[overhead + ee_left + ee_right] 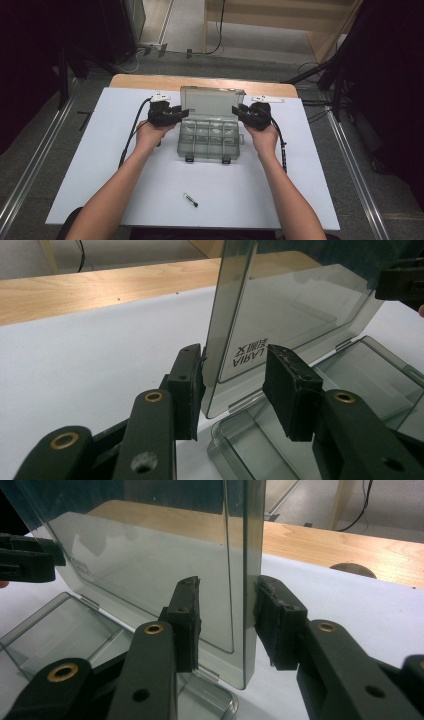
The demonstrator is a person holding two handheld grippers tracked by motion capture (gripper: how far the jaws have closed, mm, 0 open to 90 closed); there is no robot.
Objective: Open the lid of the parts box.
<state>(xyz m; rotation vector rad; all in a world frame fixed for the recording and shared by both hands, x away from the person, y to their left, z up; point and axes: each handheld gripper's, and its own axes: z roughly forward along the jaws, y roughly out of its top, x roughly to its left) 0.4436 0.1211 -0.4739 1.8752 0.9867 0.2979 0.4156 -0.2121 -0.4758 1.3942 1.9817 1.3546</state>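
A compartment box (209,137) sits on the white board (100,165) at mid-table, its lid (212,101) raised upright at the far edge. The left gripper (176,114) stands at the lid's left edge, the right gripper (243,113) at its right edge, each with the lid's side edge between its jaws. A small tube (190,200) lies on the board near the front, well apart from the box. The wooden table edge (150,81) lies behind the board.

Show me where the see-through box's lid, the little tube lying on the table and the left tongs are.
lid (211,98), high view, middle of the raised clear panel.
little tube (190,200), high view, middle of its length.
left tongs (232,385), left gripper view, midway between the tips.
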